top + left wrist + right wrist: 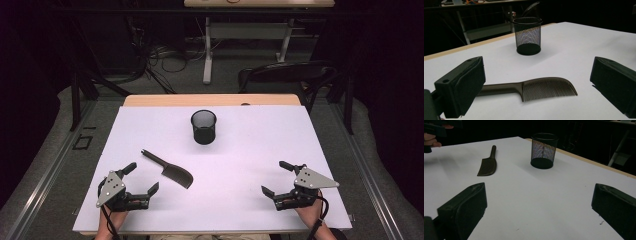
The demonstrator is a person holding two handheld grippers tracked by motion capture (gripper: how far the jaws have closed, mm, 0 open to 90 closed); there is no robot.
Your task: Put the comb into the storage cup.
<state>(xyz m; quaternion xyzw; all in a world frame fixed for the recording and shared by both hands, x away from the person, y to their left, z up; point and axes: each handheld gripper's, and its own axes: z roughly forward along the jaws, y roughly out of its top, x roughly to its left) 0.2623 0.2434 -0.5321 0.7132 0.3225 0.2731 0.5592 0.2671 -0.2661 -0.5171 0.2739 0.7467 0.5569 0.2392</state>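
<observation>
Two things lie on the white tabletop [280,145]: a black mesh cup [204,127] standing upright toward the far edge, and nearer, a dark comb [168,168] lying flat just ahead of the left gripper [139,179]. Both the left and the right gripper [277,177] have their jaws spread wide and hold nothing. The left should probably come in low over the comb's handle [499,88], square across it, and close there rather than on the fine teeth [547,89].
</observation>
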